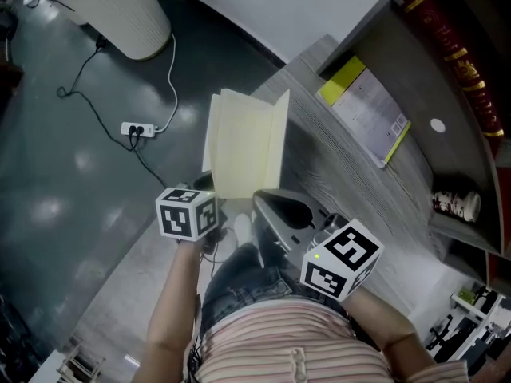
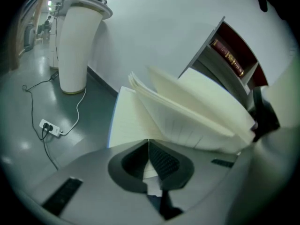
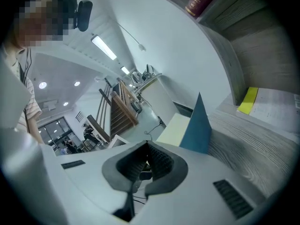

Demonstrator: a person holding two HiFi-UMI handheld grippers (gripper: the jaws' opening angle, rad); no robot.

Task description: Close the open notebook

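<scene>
The notebook (image 1: 243, 142) lies on the grey desk (image 1: 335, 174) with cream pages showing. Its right half stands up steeply over the flat left page, so it is partly folded. In the left gripper view the fanned pages (image 2: 197, 111) rise just beyond my left gripper (image 2: 149, 143), which is shut with its tips at the near edge of the left page (image 2: 124, 121). My right gripper (image 3: 146, 145) is shut with nothing in it. It sits just right of the raised blue cover (image 3: 200, 125). In the head view both grippers (image 1: 204, 186) (image 1: 259, 199) are at the notebook's near edge.
A yellow-edged booklet (image 1: 367, 110) lies on the desk to the right. Shelves behind it hold a red book (image 1: 459, 62) and a small cup (image 1: 457, 204). On the floor to the left are a white bin (image 1: 128, 14) and a power strip (image 1: 137, 129) with its cable.
</scene>
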